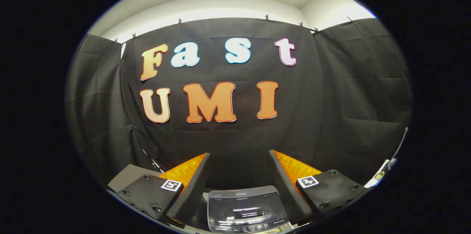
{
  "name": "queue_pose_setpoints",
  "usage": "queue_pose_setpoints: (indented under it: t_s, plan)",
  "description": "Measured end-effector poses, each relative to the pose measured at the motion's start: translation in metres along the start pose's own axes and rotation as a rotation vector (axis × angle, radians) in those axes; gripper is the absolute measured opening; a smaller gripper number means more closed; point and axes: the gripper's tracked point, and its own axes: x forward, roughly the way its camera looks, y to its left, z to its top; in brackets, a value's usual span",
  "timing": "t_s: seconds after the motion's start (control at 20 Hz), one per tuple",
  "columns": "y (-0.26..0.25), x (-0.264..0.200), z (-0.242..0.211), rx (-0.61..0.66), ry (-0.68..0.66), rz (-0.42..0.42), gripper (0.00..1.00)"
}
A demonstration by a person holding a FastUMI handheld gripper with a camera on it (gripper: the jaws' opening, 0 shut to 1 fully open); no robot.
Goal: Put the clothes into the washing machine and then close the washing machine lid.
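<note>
Gripper view, looking level at the booth's black cloth wall. Tongs: two fingers spread wide, nothing between them but air — nothing held. Finger faces show a ribbed foam texture; each finger carries a small square marker at its base.

Washer: lies low between the fingers and a little ahead, below their tips, so the tongs sit above it and point over it toward the wall. Its lid is down — a grey, glossy, rounded-rectangle panel with a dark window that catches a light streak; control strip along the near edge. Hard plastic, smooth.

Clothes: none seen here, neither in the tongs nor beside the washer; whether any lie under the lid cannot be told. A shut lid fits both clothes already inside and clothes yet to be fetched.

Cable: thin, by the wall beyond the right finger.
</note>
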Motion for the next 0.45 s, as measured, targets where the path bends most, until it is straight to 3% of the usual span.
queue_pose_setpoints:
  t_s: [0.45]
  plan:
    - [-0.0024,-0.0102,0.0015,0.000,-0.007,-0.019,0.98]
